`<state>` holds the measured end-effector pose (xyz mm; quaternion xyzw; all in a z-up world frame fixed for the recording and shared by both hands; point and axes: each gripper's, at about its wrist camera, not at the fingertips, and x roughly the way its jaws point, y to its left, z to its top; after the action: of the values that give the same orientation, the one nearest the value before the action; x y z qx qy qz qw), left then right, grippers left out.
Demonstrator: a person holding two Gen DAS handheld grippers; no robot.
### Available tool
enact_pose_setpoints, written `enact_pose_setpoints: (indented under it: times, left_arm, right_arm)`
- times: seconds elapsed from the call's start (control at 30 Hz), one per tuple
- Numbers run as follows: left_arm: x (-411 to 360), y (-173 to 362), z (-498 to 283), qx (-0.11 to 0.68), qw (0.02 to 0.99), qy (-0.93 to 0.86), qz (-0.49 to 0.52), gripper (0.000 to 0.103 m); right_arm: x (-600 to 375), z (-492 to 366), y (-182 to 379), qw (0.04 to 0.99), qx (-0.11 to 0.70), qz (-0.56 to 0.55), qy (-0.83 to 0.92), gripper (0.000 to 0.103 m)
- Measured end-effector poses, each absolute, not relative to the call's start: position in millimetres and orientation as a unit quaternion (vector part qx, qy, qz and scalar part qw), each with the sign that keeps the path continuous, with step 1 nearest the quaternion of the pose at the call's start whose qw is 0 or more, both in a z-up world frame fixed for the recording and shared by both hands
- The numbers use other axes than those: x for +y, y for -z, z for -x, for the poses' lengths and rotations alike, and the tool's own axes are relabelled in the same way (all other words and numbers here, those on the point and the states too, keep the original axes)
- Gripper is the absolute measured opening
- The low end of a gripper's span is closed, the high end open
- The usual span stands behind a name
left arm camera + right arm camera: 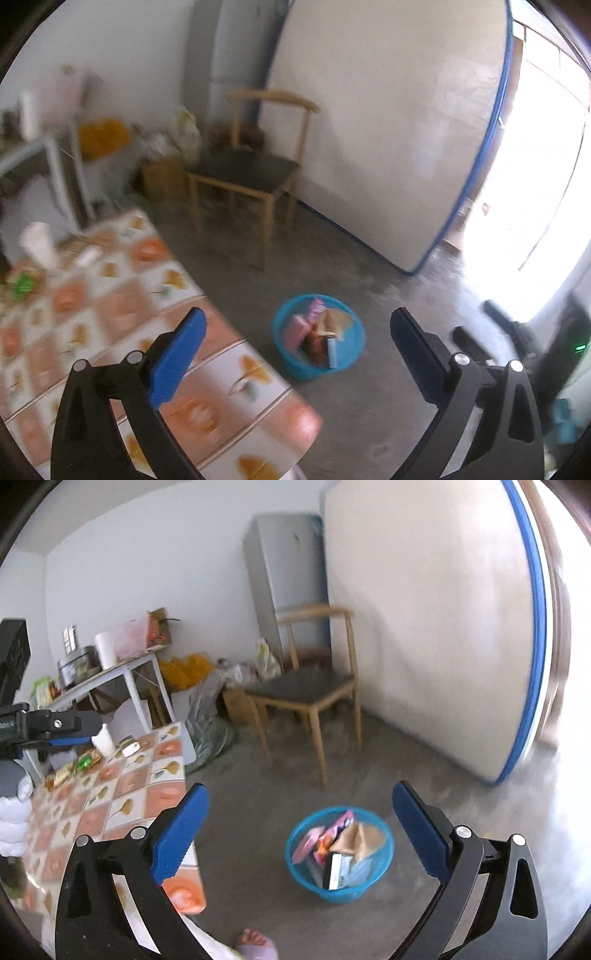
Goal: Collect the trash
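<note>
2 hand-held grippers, left (297,343) & right (299,829), both spread, empty; 1 blue bin (339,853) w/ trash.

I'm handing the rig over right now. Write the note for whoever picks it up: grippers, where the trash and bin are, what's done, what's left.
Left gripper: open, nothing between the fingers.
Right gripper: open, also empty.
Blue bin: on the floor beside the table, already holding several wrappers and packets.
Done: those pieces are in the bin.
Left: more small trash sits at the table's far end, near a white cup; the pictures are too blurred to count it. Pick those up and drop them in the bin.
Mind the person's bare foot close to the bin.
</note>
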<state>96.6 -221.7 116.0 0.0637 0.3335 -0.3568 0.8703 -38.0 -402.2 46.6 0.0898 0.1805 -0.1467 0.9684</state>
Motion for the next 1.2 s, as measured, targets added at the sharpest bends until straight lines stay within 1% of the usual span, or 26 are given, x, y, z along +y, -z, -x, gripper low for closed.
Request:
enact_pose_setpoints:
  times: [0.07,0.2,0.33,0.47,0.63,0.9,1.2]
  left_arm:
    - [-202,-116,-72,0.311,0.885,0.337,-0.075,0.098]
    - [-166,-99,-40,0.307,0.909,0.272,-0.072,0.098]
    - [-141,-66,-28,0.347,0.916,0.182,-0.081,0.098]
    - [-121,-36,-25,0.390,0.909,0.133,-0.063,0.098]
    - [-109,-16,-13,0.405,0.904,0.115,-0.075,0.098]
    - [-98,-27,-12,0.382,0.915,0.093,-0.090,0.098]
    - [-90,-31,-13,0.380,0.916,0.083,-0.101,0.098]
  right_arm:
    - [-380,52,-49,0.968,0.185,-0.067,0.155,0.095]
    - [-344,59,-42,0.960,0.224,-0.030,0.164,0.095]
    - [-318,50,-23,0.939,0.295,-0.011,0.179,0.095]
    - [-308,42,-2,0.916,0.361,-0.033,0.174,0.095]
    - [-288,42,2,0.910,0.376,-0.017,0.176,0.095]
    - [-277,44,0,0.909,0.379,-0.007,0.173,0.095]
    - [-278,44,0,0.907,0.382,-0.014,0.175,0.095]
